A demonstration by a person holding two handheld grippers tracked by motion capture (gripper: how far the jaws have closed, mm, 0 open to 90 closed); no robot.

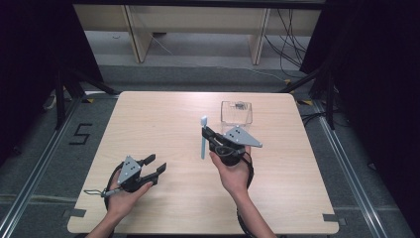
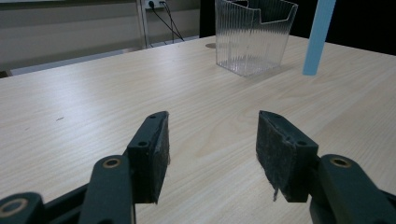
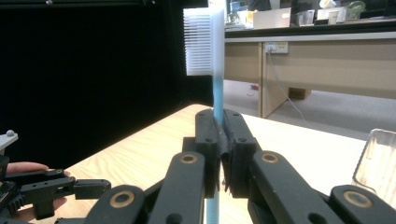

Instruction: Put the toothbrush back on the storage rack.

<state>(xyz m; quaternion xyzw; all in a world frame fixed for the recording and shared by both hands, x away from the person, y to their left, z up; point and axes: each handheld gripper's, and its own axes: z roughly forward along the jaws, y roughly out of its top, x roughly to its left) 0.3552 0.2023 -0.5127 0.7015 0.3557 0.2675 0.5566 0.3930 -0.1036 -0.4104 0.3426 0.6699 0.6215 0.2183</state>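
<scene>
One toothbrush (image 3: 214, 60) stands upright, bristles topmost, clamped in the right gripper (image 3: 219, 140); left gripper (image 2: 212, 154) gapes.

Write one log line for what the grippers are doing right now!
right gripper: shut on toothbrush, upright | left gripper: open, empty | clear container: on table

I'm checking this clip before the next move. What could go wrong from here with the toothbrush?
The right gripper pinches the toothbrush only on its thin handle, so it might pivot or slip between the pads. The clear container looks light and nothing steadies it; the left gripper is open and far off, so a bump could push or tip it.
</scene>
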